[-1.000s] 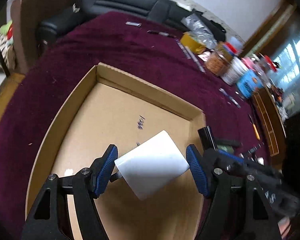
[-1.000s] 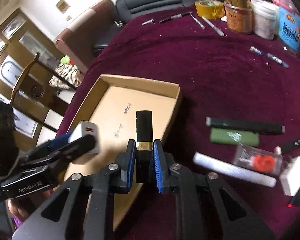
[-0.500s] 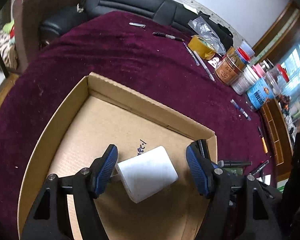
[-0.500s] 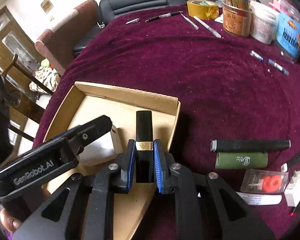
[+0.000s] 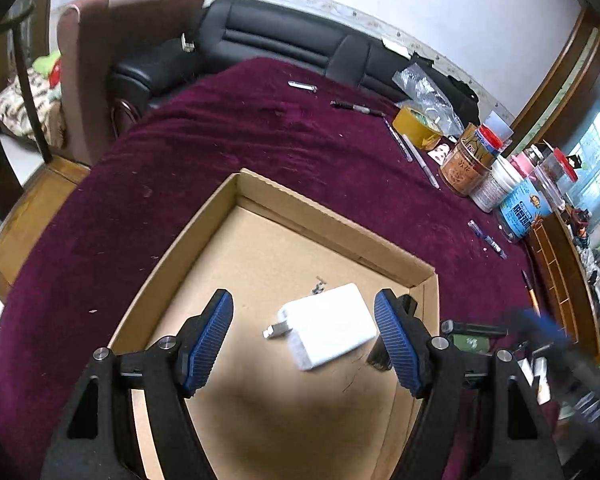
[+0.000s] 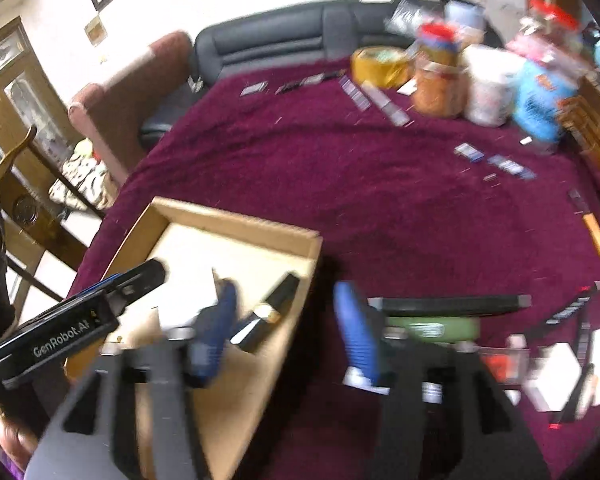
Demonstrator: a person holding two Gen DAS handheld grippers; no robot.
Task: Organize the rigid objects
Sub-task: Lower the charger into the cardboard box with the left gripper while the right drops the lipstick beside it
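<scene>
Two handheld grippers are hovering over a shallow cardboard box (image 5: 332, 224) sitting on a table draped in a dark red cloth (image 5: 260, 140). The left gripper (image 5: 304, 340) is pointing steeply down into the box, its blue fingers (image 5: 210, 336) standing wide and opening a little further, gripping nothing. A white charger (image 5: 332, 330) is lying flat on the box floor beyond and between those fingers, nearer the right-hand one, touching neither, with its metal plug prongs pointing toward the left-hand finger. Just past the right-hand finger, a black tube (image 5: 380, 354) is lying in the box's corner, mostly hidden behind that finger. The right gripper (image 6: 286, 332) is also pointing down, straddling the box's near wall, and its picture is blurred by motion. Its jaws are opening, already standing well apart, with nothing between them. The black tube (image 6: 266, 314), banded in gold, is lying slanted on the box floor just beyond this gripper's left-hand finger (image 6: 216, 332), clear of both pads. Beyond its right-hand finger, outside the box, a long black bar (image 6: 448, 304) and a green tube (image 6: 432, 328) are lying side by side on the cloth. The left gripper's black body (image 6: 72, 320) is reaching into the box from the left edge of this view.
</scene>
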